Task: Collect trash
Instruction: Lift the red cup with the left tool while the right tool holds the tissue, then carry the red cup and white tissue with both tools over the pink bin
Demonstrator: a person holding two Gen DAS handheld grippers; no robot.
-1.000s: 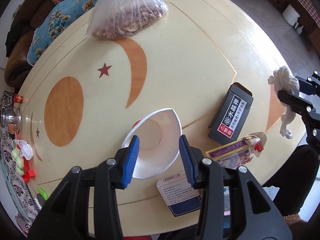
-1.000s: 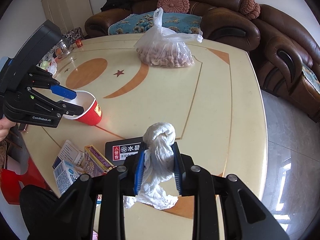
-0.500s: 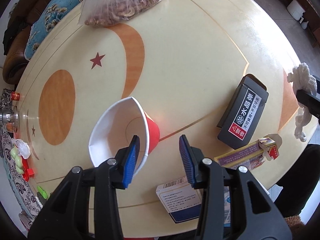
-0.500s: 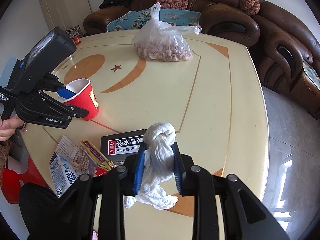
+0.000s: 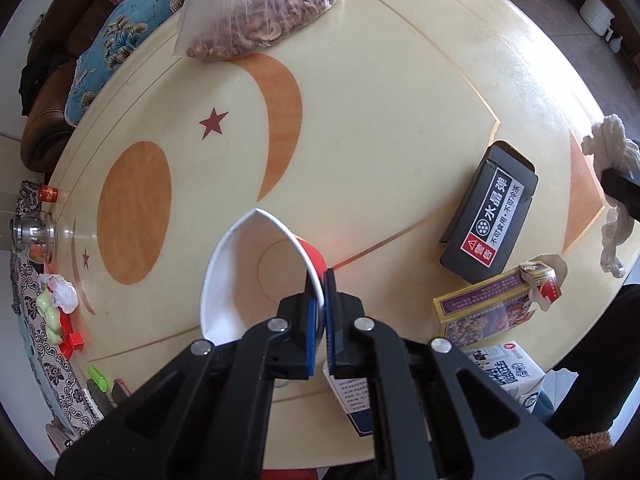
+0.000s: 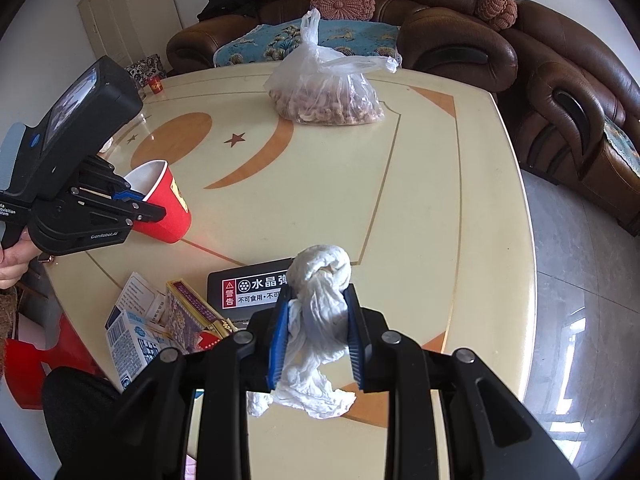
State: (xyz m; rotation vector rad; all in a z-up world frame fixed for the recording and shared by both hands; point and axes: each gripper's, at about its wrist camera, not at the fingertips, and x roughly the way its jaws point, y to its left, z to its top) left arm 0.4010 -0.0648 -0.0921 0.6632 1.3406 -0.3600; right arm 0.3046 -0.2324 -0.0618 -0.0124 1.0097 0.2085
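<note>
A red paper cup with a white inside stands tilted on the cream table. My left gripper is shut on the cup's near rim, one blue pad inside the wall and one outside; the rim is squashed to a point. From the right wrist view the same cup leans in that left gripper, held by a person's hand. My right gripper is shut on a crumpled white tissue wad, lifted above the table's near edge. The tissue also shows at the left view's right edge.
A black box with a warning label, a purple carton and white cartons lie near the front edge. A clear bag of nuts sits at the far side. A brown sofa stands behind. Small items crowd the left rim.
The left gripper's jaws straddled the cup's rim, then closed and pinched its wall. The cup has tipped upright from lying on its side. The right gripper kept hold of the tissue, unmoved.
</note>
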